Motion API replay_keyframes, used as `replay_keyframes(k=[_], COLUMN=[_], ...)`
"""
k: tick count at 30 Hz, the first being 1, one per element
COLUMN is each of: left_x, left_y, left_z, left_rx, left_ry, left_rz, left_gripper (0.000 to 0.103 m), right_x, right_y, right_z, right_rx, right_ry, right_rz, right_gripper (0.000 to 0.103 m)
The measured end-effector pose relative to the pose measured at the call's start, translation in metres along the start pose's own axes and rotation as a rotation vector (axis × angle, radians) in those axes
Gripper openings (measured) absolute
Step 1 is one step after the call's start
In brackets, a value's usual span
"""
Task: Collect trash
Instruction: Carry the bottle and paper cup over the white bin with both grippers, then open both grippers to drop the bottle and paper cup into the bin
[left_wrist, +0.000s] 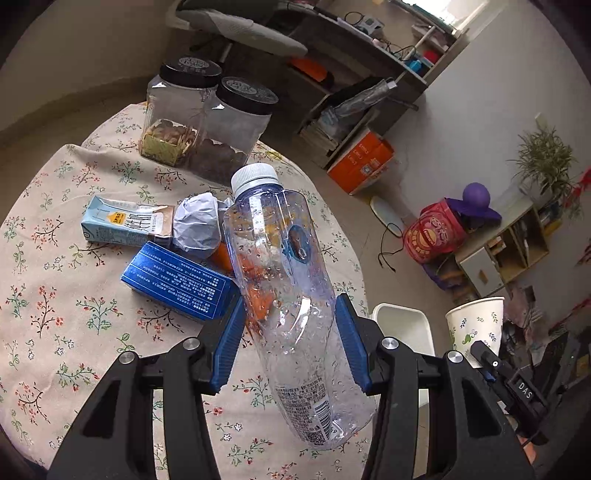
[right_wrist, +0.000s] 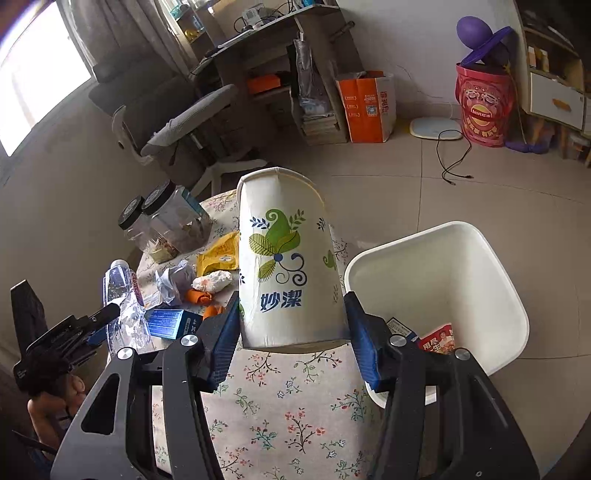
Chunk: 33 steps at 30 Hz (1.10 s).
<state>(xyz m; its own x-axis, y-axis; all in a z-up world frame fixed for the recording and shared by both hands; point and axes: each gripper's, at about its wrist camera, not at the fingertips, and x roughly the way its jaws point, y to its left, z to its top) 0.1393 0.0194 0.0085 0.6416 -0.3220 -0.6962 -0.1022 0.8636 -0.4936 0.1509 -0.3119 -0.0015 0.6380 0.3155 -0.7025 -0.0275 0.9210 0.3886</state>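
Left gripper (left_wrist: 291, 339): closed on the bottle (left_wrist: 284, 295), blue pads pressing its two sides near the lower half; seen from the right wrist view as well (right_wrist: 99, 325).
Right gripper (right_wrist: 291, 332): closed on the cup (right_wrist: 288, 266), pads clamping its base end.
Bottle: clear plastic, white cap, droplets inside, held tilted above the table (left_wrist: 74, 314) with the cap pointing away from the gripper.
Cup: white paper with a green leaf print, held with its rim away from the camera, above the table edge and just beside the bin (right_wrist: 491, 266).
Bin: white, on the floor right at the table's edge; some printed packaging lies at its bottom.
Trash left on the table: milk carton (left_wrist: 125, 225) lying on its side, blue box (left_wrist: 177, 280) just beside it, crumpled paper ball (left_wrist: 197, 225) between the carton and the bottle, yellow packet (right_wrist: 218, 254), white wad (right_wrist: 212, 280), orange scraps (right_wrist: 199, 297).
Jars (left_wrist: 207, 122): two clear ones with black lids, upright and touching at the far side of the table, both partly filled.
Table: round, covered with a floral cloth.
Room behind: office chair (right_wrist: 177, 125), orange box (right_wrist: 365, 107) and red tin (right_wrist: 484, 107) on the tiled floor.
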Motion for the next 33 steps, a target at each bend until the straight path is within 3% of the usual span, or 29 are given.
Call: replay_keyframes(k=[6,14,19,25,31,32,33], left_x=[0.032,0.102,0.146,0.185,0.204,0.206,0.205], left_y=[-0.053,-0.132,-0.168,-0.192,-0.199,-0.199,-0.198], left_z=[0.001,-0.018,-0.04,-0.063,-0.072,-0.072,-0.072], left_rx=[0.08,0.129,0.164,0.236,0.228,0.226,0.231], left_ry=[0.049,0.156,0.253,0.338,0.388,0.394,0.388], left_rz=[-0.039,-0.138,-0.166,-0.159,-0.181,-0.179,-0.169], left_gripper=[0.05,0.05,0.05,0.05,0.052,0.057,0.058], right_x=[-0.001,-0.006,-0.01,0.0,0.01,0.012,0.013], right_y=[-0.033,-0.115,-0.143,-0.15,-0.151,-0.149,-0.148], right_z=[0.001,0.003,-0.001,-0.001,0.0,0.001,0.001], right_rx=[0.071,0.391,0.487,0.482,0.46,0.448,0.44], right_ry=[-0.001,-0.02,-0.044,-0.012,0.034,0.048,0.052], right_rz=[-0.039,-0.084,-0.145,-0.145,-0.149,-0.147,-0.152], right_gripper=[0.052,0.052,0.052,0.052,0.053,0.057,0.071])
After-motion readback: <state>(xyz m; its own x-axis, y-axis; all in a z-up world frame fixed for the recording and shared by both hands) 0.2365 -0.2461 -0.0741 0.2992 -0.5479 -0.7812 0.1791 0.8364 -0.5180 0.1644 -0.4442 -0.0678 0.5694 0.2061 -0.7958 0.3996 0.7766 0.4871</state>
